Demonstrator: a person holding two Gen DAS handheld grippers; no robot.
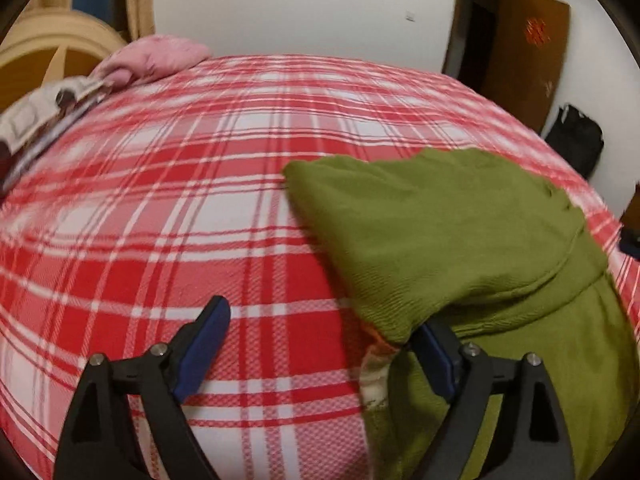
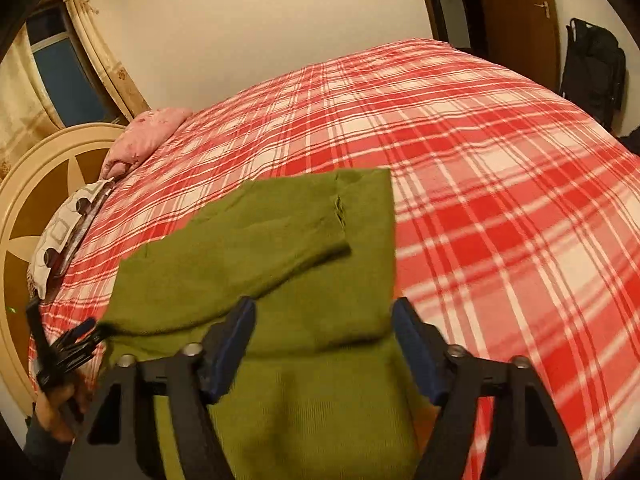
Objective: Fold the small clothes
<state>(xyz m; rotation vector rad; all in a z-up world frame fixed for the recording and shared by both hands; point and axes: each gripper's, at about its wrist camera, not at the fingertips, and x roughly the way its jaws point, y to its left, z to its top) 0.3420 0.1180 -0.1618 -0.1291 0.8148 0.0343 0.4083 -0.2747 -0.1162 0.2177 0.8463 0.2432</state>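
With both the left gripper (image 1: 320, 344) and right gripper (image 2: 324, 344) held apart and empty, the green sweater's (image 2: 280, 248) folded sleeve was best smoothed flat before regripping.

We see a bed with a red-and-white plaid bedspread (image 2: 500, 184). At ten o'clock on it lies a pink pillow (image 2: 140, 140), just below that a patterned pillow (image 2: 60, 236) against the cream headboard (image 2: 24, 208). A black bag (image 2: 596, 76) stands at two o'clock beside the wooden door (image 2: 520, 24).
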